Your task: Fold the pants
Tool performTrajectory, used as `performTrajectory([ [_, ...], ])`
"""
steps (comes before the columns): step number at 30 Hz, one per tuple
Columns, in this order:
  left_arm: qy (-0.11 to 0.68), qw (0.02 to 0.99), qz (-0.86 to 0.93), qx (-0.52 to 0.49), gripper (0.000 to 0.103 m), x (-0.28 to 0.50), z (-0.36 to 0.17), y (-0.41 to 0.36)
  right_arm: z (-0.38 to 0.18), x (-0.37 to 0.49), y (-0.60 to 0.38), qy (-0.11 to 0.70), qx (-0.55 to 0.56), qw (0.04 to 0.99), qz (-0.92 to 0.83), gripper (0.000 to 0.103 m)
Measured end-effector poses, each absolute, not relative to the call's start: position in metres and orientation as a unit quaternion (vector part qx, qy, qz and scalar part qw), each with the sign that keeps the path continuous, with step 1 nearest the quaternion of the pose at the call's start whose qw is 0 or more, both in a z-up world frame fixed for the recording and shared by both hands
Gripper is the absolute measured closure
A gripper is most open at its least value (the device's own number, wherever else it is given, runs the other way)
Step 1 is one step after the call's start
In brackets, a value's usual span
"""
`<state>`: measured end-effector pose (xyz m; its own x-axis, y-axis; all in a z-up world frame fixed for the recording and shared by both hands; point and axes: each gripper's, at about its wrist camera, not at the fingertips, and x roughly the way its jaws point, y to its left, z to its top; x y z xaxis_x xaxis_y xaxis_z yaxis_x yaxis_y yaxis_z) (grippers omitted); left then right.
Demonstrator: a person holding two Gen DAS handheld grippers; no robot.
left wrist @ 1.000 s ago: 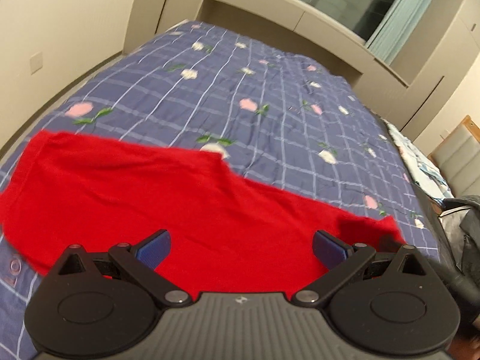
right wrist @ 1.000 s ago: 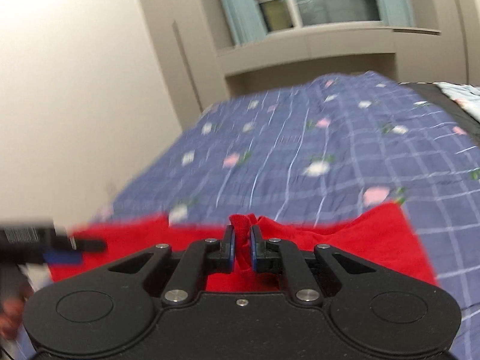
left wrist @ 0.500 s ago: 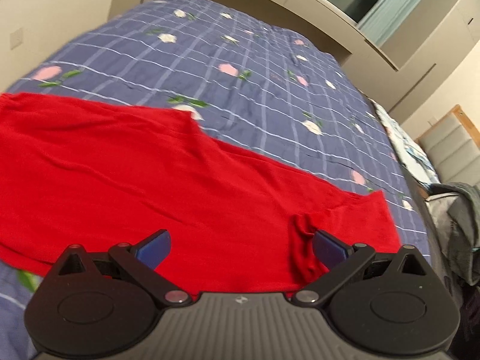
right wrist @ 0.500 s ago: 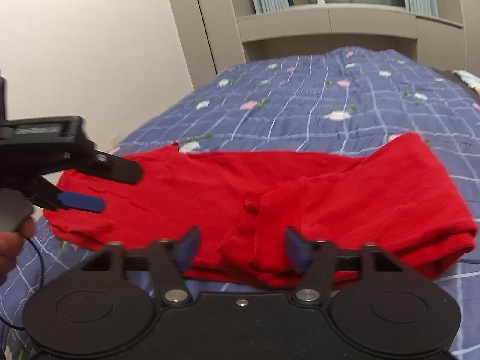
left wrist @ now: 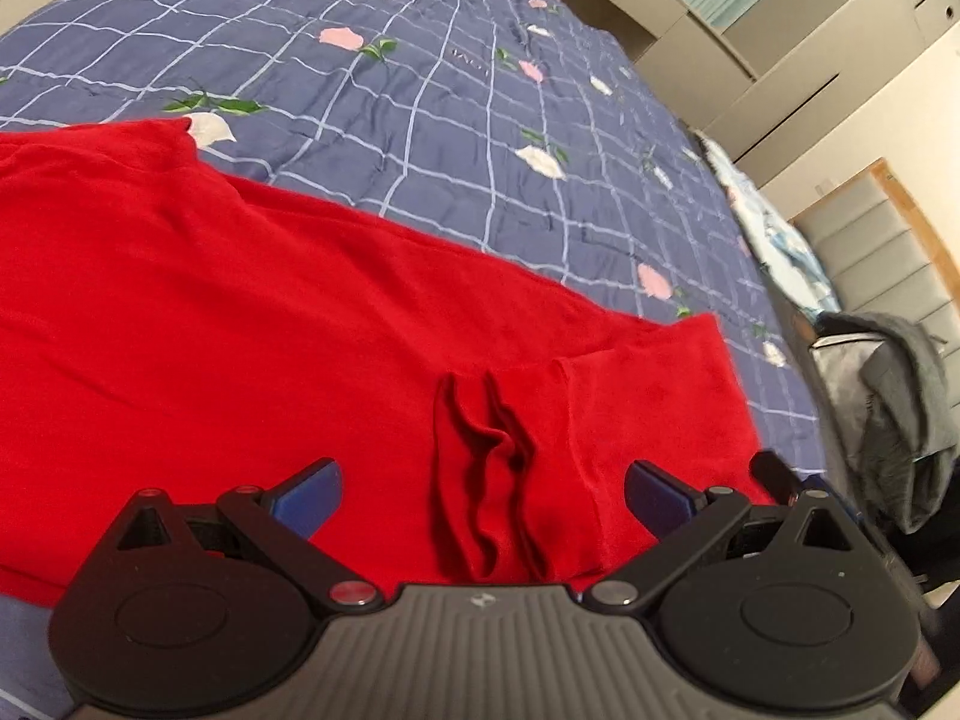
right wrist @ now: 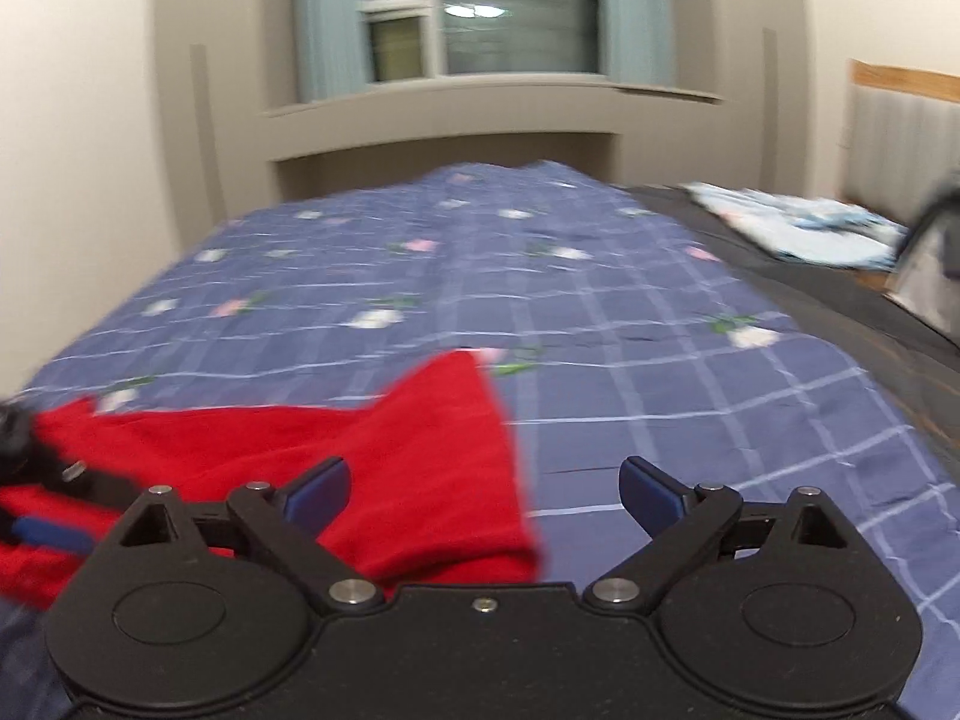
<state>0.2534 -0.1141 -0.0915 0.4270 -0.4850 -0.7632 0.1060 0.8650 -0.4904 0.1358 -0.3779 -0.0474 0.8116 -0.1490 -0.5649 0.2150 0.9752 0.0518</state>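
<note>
The red pants (left wrist: pixel 240 312) lie spread across the blue floral bedspread (left wrist: pixel 456 120). A bunched fold of red cloth (left wrist: pixel 486 480) sits between the open jaws of my left gripper (left wrist: pixel 480 495), which hovers just above it and holds nothing. In the right wrist view the pants (right wrist: pixel 420 468) lie at the lower left. My right gripper (right wrist: pixel 483 492) is open and empty over the pants' right edge and the bedspread (right wrist: pixel 660 360). The left gripper's fingers (right wrist: pixel 48 531) show at that view's left edge.
A wall runs along the bed's left side. A window with curtains (right wrist: pixel 456 12) and a built-in ledge stand at the far end. Grey clothes (left wrist: pixel 900 420) hang at the bed's right side. A pale printed cloth (right wrist: pixel 798 228) lies at the right, by a padded headboard (right wrist: pixel 900 138).
My right gripper opened, let go of the pinched red cloth and swung right, toward the pants' edge. My left gripper stayed open and came closer over the dropped fold.
</note>
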Motion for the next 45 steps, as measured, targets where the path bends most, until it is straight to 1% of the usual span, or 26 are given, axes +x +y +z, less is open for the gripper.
performTrajectory([
  [4,0.51,0.831,-0.162,-0.153,0.005,0.254,-0.092,-0.128,-0.067,0.157,-0.394,0.31,0.054,0.939,-0.14,0.004],
  [8,0.514,0.835,-0.153,-0.124,0.006,0.254,-0.091,-0.137,-0.088,0.162,-0.4,0.334,0.051,0.93,-0.147,0.002],
  [12,0.513,0.839,-0.148,-0.105,0.007,0.252,-0.09,-0.142,-0.096,0.159,-0.405,0.336,0.071,0.928,-0.143,0.001],
  [14,0.513,0.841,-0.145,-0.097,0.012,0.25,-0.089,-0.142,-0.098,0.159,-0.408,0.337,0.079,0.928,-0.14,0.001],
  [16,0.511,0.841,-0.146,-0.096,0.025,0.248,-0.087,-0.142,-0.099,0.158,-0.408,0.337,0.082,0.928,-0.139,0.001],
  [18,0.509,0.842,-0.147,-0.103,0.033,0.245,-0.084,-0.139,-0.099,0.158,-0.409,0.336,0.085,0.928,-0.137,0.001],
  [19,0.508,0.842,-0.148,-0.107,0.04,0.245,-0.084,-0.139,-0.099,0.158,-0.409,0.336,0.086,0.928,-0.137,0.001],
  [20,0.507,0.842,-0.148,-0.111,0.044,0.245,-0.084,-0.138,-0.1,0.158,-0.41,0.336,0.087,0.928,-0.136,0.001],
  [21,0.508,0.841,-0.147,-0.113,0.05,0.245,-0.085,-0.137,-0.1,0.158,-0.41,0.336,0.087,0.928,-0.136,0.001],
  [23,0.51,0.839,-0.146,-0.118,0.055,0.246,-0.086,-0.135,-0.1,0.158,-0.411,0.336,0.088,0.928,-0.135,0.001],
  [25,0.512,0.837,-0.149,-0.125,0.063,0.246,-0.088,-0.135,-0.101,0.159,-0.411,0.336,0.088,0.928,-0.135,0.001],
  [28,0.512,0.836,-0.152,-0.13,0.069,0.246,-0.089,-0.135,-0.101,0.159,-0.411,0.337,0.088,0.928,-0.135,0.001],
  [33,0.512,0.834,-0.152,-0.141,0.069,0.246,-0.089,-0.13,-0.095,0.155,-0.411,0.326,0.091,0.932,-0.131,0.001],
  [35,0.512,0.833,-0.152,-0.146,0.067,0.245,-0.088,-0.127,-0.09,0.152,-0.407,0.319,0.085,0.935,-0.13,0.001],
  [37,0.507,0.836,-0.148,-0.148,0.057,0.244,-0.086,-0.123,-0.083,0.148,-0.401,0.31,0.076,0.939,-0.128,0.001],
  [44,0.494,0.847,-0.126,-0.15,0.035,0.242,-0.074,-0.109,-0.06,0.134,-0.366,0.288,0.05,0.952,-0.088,0.001],
  [45,0.491,0.849,-0.122,-0.15,0.029,0.241,-0.072,-0.106,-0.058,0.132,-0.359,0.287,0.046,0.954,-0.077,0.001],
])
